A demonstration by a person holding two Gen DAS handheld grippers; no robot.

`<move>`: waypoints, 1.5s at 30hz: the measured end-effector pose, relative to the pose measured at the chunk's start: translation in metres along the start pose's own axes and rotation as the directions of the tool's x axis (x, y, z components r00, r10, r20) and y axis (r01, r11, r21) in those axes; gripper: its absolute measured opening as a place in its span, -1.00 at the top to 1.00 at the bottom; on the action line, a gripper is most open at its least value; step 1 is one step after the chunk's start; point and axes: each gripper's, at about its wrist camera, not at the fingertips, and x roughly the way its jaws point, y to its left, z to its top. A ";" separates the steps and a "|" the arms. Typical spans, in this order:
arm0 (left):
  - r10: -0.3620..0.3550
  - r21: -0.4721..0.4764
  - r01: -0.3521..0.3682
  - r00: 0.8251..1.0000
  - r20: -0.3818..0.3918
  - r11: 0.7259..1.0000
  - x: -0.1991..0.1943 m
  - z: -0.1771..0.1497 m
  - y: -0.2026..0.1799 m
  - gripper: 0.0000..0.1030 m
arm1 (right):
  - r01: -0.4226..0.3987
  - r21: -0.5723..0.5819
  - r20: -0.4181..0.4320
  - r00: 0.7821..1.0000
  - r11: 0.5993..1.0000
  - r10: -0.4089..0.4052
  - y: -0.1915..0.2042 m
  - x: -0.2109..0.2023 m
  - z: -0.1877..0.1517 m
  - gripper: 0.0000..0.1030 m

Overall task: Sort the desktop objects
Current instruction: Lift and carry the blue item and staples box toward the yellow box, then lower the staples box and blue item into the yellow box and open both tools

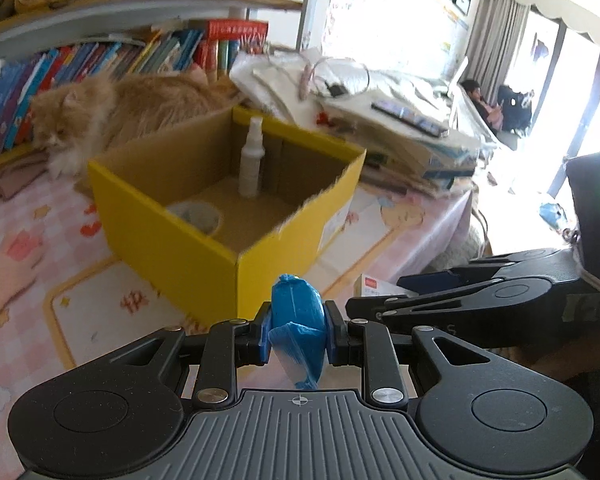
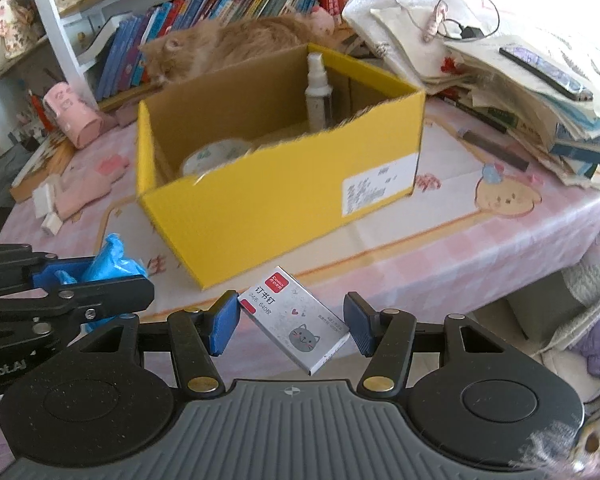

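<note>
Right wrist view: my right gripper (image 2: 290, 322) grips the staple box (image 2: 294, 320), my left gripper (image 1: 298, 334) the blue roll (image 1: 298, 320); the yellow box (image 2: 260, 208) lies just ahead, nearer the left.

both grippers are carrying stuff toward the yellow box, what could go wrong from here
1. The staple box sits skewed in the right gripper, pinched at opposite corners, so it could twist free.
2. The blue bag roll in the left gripper has a loose tail that may snag the yellow box rim.
3. A drop could topple the upright spray bottle, and the cat behind might move.
</note>
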 end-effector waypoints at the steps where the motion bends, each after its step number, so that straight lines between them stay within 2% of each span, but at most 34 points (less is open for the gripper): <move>1: 0.005 0.000 -0.005 1.000 0.014 1.000 0.000 0.005 -0.003 0.54 | -0.005 0.002 0.009 1.000 1.000 0.005 -0.005 0.000 0.005 -0.06; 10: 0.089 -0.010 -0.088 0.987 0.137 0.996 0.005 0.043 -0.013 0.54 | -0.047 -0.063 0.125 0.991 0.997 0.054 -0.033 -0.004 0.059 -0.05; 18: 0.197 -0.060 -0.189 0.964 0.180 0.980 0.022 0.066 0.002 0.54 | -0.104 -0.194 0.189 0.972 0.975 0.141 -0.039 0.009 0.113 -0.05; 24: 0.257 -0.048 -0.252 0.957 0.136 0.966 0.051 0.066 0.011 0.54 | -0.131 -0.323 0.159 0.969 0.937 0.190 -0.030 0.039 0.135 -0.05; 31: 0.285 -0.007 -0.285 0.954 0.094 0.958 0.078 0.069 0.015 0.54 | -0.153 -0.416 0.060 0.979 0.896 0.195 -0.025 0.086 0.151 -0.05; 39: 0.309 0.085 -0.310 0.951 0.024 0.947 0.111 0.067 0.014 0.53 | -0.153 -0.481 -0.039 0.988 0.863 0.153 -0.027 0.127 0.151 -0.06; 40: 0.309 0.100 -0.309 0.951 0.019 0.946 0.114 0.065 0.013 0.53 | -0.139 -0.506 -0.030 0.989 0.851 0.143 -0.025 0.129 0.149 -0.06; 43: 0.308 0.085 -0.308 0.951 0.020 0.947 0.117 0.064 0.016 0.53 | -0.137 -0.561 -0.039 0.989 0.817 0.139 -0.021 0.131 0.143 -0.06; 45: 0.307 0.067 -0.307 0.952 0.010 0.949 0.119 0.064 0.020 0.51 | -0.161 -0.543 -0.077 0.987 0.824 0.143 -0.022 0.137 0.141 -0.06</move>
